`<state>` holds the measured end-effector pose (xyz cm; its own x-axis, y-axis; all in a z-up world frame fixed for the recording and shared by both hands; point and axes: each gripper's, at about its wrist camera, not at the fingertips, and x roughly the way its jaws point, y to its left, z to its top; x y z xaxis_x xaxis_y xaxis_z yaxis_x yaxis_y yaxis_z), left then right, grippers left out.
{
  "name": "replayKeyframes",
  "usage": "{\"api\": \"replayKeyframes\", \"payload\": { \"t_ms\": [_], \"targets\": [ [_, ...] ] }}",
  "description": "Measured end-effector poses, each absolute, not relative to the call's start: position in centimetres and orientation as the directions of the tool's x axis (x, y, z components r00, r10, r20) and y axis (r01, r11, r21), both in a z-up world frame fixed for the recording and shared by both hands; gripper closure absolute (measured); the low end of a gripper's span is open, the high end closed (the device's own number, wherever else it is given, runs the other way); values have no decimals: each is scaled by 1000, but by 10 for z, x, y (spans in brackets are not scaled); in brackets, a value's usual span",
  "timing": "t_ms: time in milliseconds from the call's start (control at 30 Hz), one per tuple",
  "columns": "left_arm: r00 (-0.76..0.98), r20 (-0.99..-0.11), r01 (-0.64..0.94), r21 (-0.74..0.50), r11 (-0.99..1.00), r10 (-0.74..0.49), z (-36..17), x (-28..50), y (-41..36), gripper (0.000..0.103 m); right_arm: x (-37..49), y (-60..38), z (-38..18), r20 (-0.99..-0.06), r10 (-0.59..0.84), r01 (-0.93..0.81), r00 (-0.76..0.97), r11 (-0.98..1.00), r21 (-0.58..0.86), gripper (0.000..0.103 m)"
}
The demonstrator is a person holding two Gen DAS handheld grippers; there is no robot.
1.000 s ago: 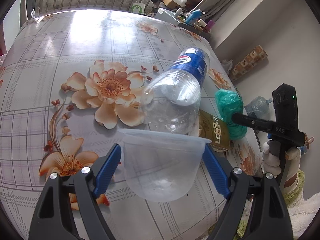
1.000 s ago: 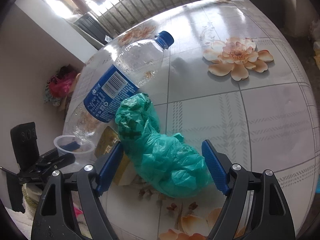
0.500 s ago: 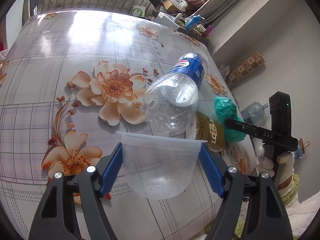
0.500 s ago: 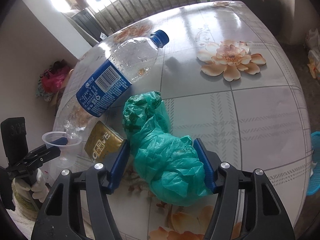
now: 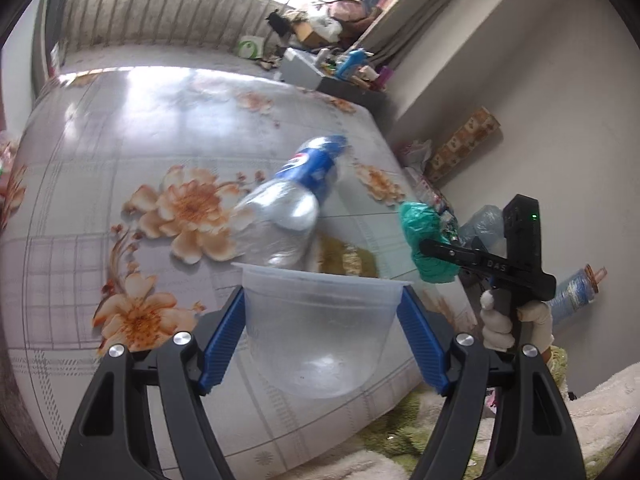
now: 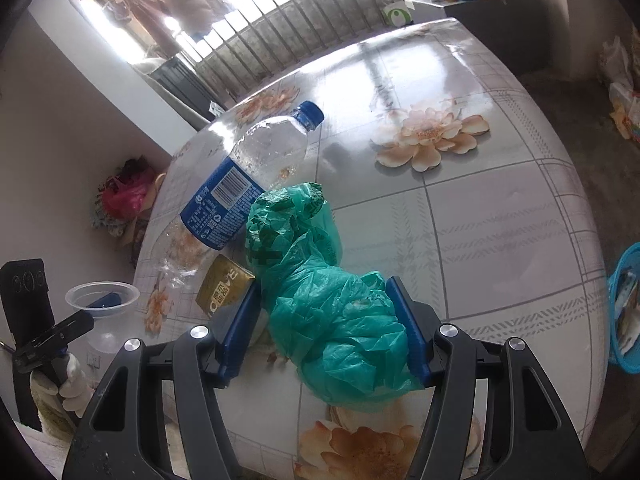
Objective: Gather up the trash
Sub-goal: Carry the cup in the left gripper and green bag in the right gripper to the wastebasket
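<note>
Both hands lifted off the table [image 5: 120,128]: left gripper [image 5: 322,320] pinching the flimsy clear cup [image 5: 316,332] gently mid-wall, right gripper [image 6: 324,324] squeezing the squishy green bag [image 6: 340,320].

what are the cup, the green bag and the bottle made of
Cup: looks like thin clear plastic, slightly frosted; the table shows through it.
Green bag: seems thin plastic film, glossy and crinkled into folds.
Bottle: clear plastic, probably rigid, with a blue printed label and blue cap.
</note>
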<state>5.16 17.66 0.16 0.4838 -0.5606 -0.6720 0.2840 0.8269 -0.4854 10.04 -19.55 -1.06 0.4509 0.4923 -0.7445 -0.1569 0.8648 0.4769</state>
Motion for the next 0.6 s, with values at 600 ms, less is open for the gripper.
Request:
{"api": "replayKeyframes", "payload": {
  "t_ms": [600],
  "targets": [
    [213,-626,709,-429,559,-750,56,110,-61,30,32,-366,17,-623,316,157,715,797,584,43]
  ]
}}
